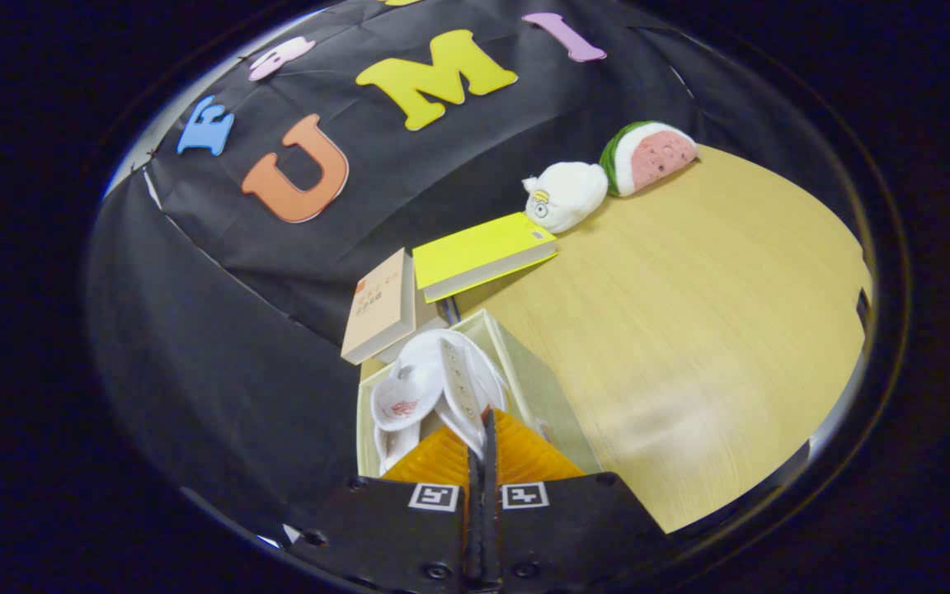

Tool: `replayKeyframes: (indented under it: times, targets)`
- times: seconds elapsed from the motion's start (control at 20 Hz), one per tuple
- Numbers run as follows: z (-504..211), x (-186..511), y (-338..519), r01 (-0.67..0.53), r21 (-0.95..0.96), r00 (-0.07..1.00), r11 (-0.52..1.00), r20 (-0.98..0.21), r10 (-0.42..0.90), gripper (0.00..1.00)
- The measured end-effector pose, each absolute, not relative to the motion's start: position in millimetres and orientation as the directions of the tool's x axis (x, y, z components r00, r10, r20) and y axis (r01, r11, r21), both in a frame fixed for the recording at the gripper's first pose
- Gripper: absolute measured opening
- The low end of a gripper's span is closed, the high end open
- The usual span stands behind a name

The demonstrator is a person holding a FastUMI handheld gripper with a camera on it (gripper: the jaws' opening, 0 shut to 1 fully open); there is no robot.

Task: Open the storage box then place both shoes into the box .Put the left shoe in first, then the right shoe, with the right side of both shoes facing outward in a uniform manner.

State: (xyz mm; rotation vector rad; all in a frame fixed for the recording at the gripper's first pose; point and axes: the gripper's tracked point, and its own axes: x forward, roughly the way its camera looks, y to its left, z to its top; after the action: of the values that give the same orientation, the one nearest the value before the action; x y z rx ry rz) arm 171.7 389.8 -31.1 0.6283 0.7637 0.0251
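Observation:
My gripper [483, 429] is tilted down over an open pale storage box [537, 388] that stands on the wooden table. Its two orange fingers [442, 458] are pressed almost together on the eyelet edge of a white shoe [442, 379]. The shoe hangs inside the box's mouth, and its insole with a red mark faces up just ahead of the fingers. More white shoe material [392, 445] lies lower in the box by the left finger; I cannot tell whether it belongs to a second shoe. The fingers hide the near part of the box.
A tan book [380, 309] and a yellow book [479, 252] lie just beyond the box against the black cloth wall. Farther back sit a white plush toy [566, 194] and a watermelon-slice plush [652, 157]. Bare wooden table [689, 330] stretches to the box's right.

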Motion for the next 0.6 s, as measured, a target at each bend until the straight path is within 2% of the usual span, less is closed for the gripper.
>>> replayKeyframes:
  times: [0.2,0.35,0.5,0.6]
  targets:
    - [-47,164,396,0.242,0.482,0.726,0.842,-0.665,0.172,0.05]
    - [-54,156,408,0.2,0.415,0.725,0.887,-0.672,0.151,0.23]
    - [-43,148,418,0.126,0.402,0.74,0.907,-0.646,0.184,0.35]
    - [-17,144,414,0.064,0.369,0.784,0.927,-0.593,0.182,0.55]
